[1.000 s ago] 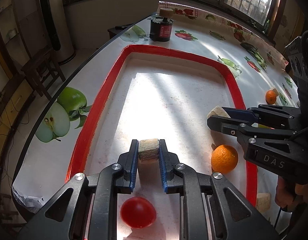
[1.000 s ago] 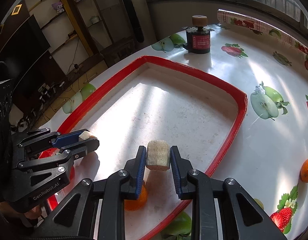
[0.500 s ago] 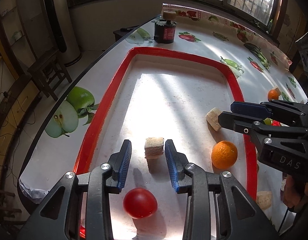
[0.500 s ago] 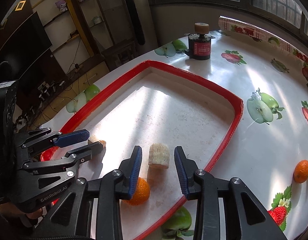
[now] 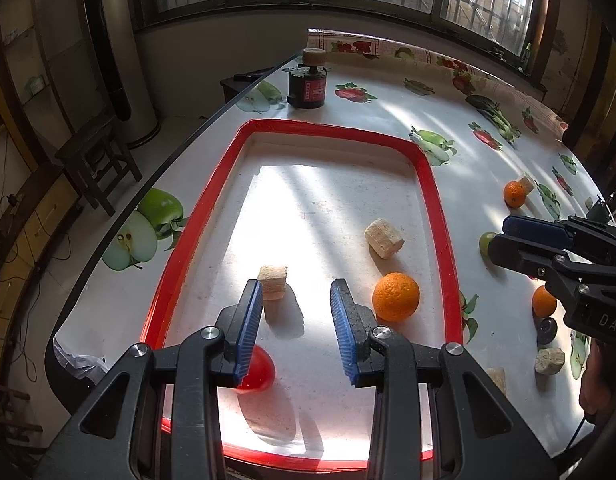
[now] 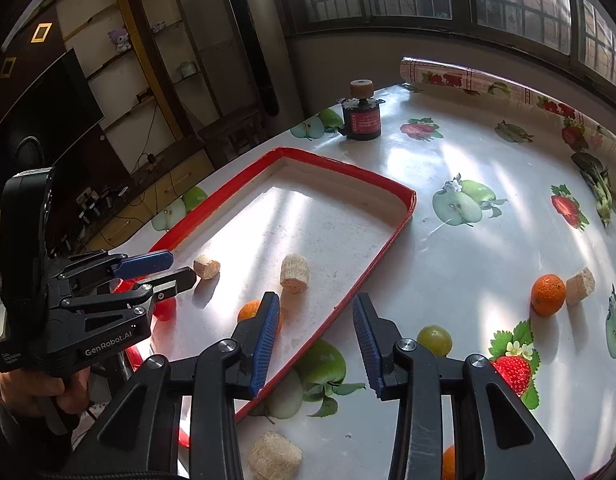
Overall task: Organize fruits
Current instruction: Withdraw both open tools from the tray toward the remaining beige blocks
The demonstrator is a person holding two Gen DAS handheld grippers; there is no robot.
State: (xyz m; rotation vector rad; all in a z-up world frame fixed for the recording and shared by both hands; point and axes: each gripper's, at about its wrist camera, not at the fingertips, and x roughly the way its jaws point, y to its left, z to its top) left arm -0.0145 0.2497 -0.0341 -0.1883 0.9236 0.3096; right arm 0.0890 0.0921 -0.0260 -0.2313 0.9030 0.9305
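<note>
Round table (image 5: 479,184) covered in glossy white oilcloth printed with fruit, sunlit through barred windows; wooden shelving lines the room's side wall. Red-rimmed rectangular tray (image 5: 435,200) holds two tan fibrous blocks (image 5: 272,282), an orange (image 5: 395,297) and a red tomato (image 5: 260,372). Left tongs (image 5: 296,330) gape, empty, above the tray. Right tongs (image 6: 315,344) likewise spread wide, empty, over the tray's rim. More oranges, blocks and a green grape (image 6: 435,340) lie on the table outside.
</note>
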